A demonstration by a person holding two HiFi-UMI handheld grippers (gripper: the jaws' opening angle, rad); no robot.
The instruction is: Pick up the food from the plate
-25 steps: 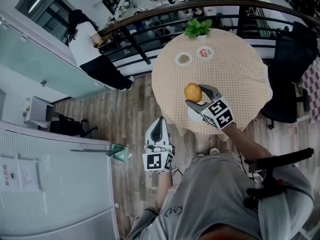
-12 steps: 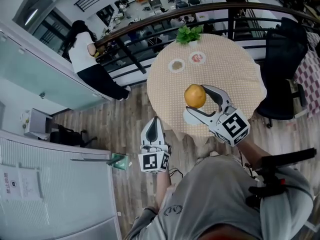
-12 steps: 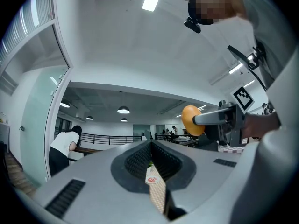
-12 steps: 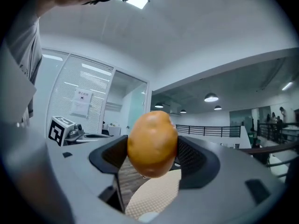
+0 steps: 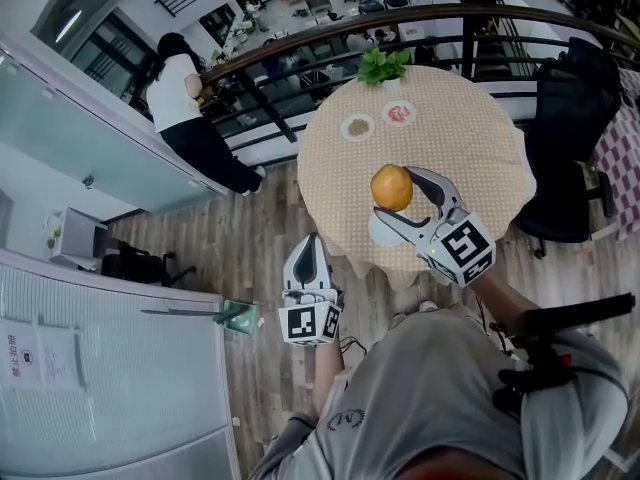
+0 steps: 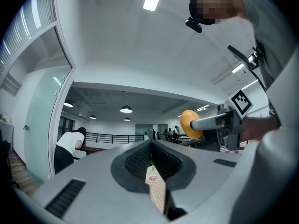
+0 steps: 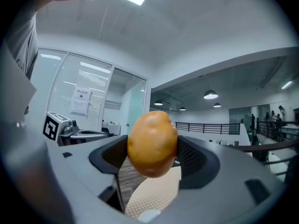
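Right gripper (image 5: 395,194): your jaws are clamped on the orange fruit (image 5: 391,187), one pad on each side, and the fruit is lifted clear above the near edge of the round table (image 5: 470,138). In the right gripper view the fruit (image 7: 152,143) fills the gap between the jaws, with the table's beige checked cloth below it. The white plate (image 5: 379,232) sits on the table's near edge, directly under the held fruit and not touching it. Left gripper (image 5: 313,242): jaws together with nothing between them, only a thin slit showing in its own view (image 6: 152,146); you hold it off the table, just past the near-left rim, over the wood floor (image 5: 250,248). On the table's far side are two small dishes (image 5: 357,126) side by side, and a green plant (image 5: 383,66) at the far rim.
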